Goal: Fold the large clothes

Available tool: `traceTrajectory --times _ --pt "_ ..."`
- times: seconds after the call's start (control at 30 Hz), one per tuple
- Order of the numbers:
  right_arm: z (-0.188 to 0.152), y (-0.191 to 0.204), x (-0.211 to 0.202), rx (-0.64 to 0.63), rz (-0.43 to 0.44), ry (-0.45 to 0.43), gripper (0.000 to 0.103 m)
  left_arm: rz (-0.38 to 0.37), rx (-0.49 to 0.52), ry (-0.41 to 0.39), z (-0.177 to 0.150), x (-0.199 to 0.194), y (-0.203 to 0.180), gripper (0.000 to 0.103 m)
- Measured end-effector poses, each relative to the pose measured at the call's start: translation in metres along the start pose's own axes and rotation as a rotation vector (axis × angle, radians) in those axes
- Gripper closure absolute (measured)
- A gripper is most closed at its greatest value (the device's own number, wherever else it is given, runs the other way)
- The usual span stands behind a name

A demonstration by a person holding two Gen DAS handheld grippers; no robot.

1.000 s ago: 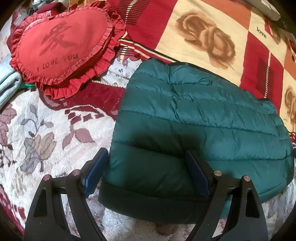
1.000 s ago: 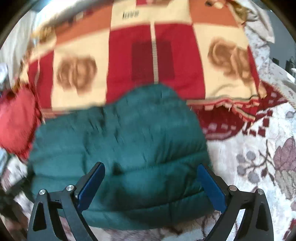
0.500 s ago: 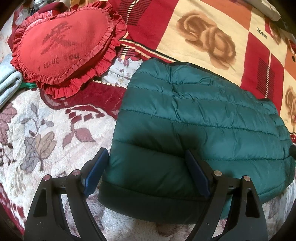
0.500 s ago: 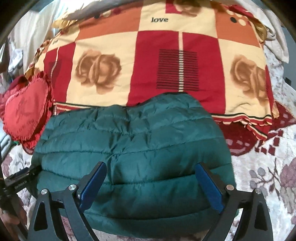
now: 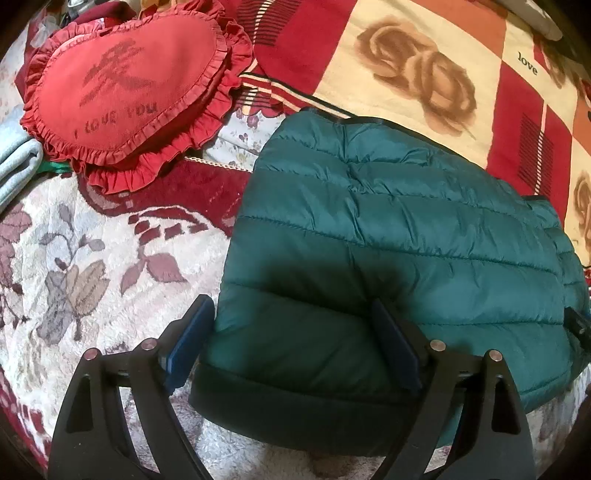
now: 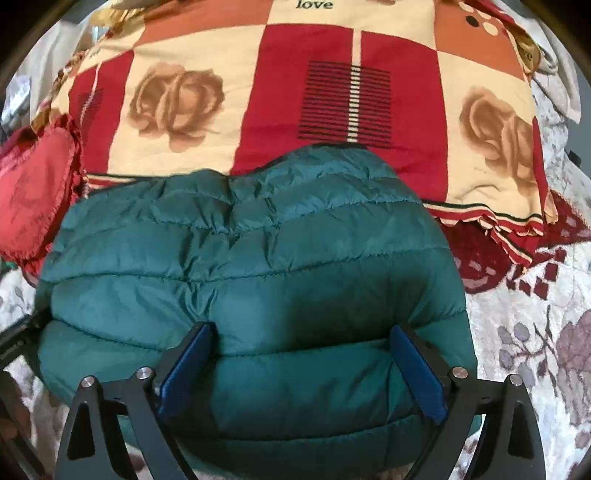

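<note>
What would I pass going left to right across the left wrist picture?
Pale blue cloth → red heart cushion → green puffer jacket → rose-patterned blanket at the far right.

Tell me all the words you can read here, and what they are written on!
"I love you": on the red heart pillow, faded.
"love": on the checked rose blanket, and again near its top edge in the right wrist view.
The big dark sign above the pillow's words is too blurred to read.
The green puffy jacket shows no words.
</note>
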State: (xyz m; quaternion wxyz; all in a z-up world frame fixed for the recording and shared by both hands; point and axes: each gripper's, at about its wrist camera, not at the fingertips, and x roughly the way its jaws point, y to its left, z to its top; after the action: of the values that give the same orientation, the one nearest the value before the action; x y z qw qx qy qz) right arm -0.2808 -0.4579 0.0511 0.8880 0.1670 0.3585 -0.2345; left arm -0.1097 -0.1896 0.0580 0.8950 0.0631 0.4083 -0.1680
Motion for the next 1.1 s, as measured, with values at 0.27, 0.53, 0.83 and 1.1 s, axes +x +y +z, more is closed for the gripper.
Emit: traceTrajectory --times 0.27,0.53,0.83,1.1 --pt "0.001 -0.001 -0.024 0.018 0.03 -0.053 0.008 0.002 0.0 -0.003 -0.001 -0.001 0.0 0.016" --pt "-0.004 -0.004 -0.008 0.008 -0.004 0.012 0.008 -0.004 -0.003 0.003 -0.003 0.0 0.0 0.016" --pt "-0.019 -0.048 -0.04 0.15 0.089 0.025 0.005 -0.174 -0.201 0.064 -0.018 -0.019 0.033 0.016" --pt "-0.044 -0.097 -0.042 0.443 0.26 0.083 0.0 -0.295 -0.384 0.168 -0.032 -0.015 0.061 0.016"
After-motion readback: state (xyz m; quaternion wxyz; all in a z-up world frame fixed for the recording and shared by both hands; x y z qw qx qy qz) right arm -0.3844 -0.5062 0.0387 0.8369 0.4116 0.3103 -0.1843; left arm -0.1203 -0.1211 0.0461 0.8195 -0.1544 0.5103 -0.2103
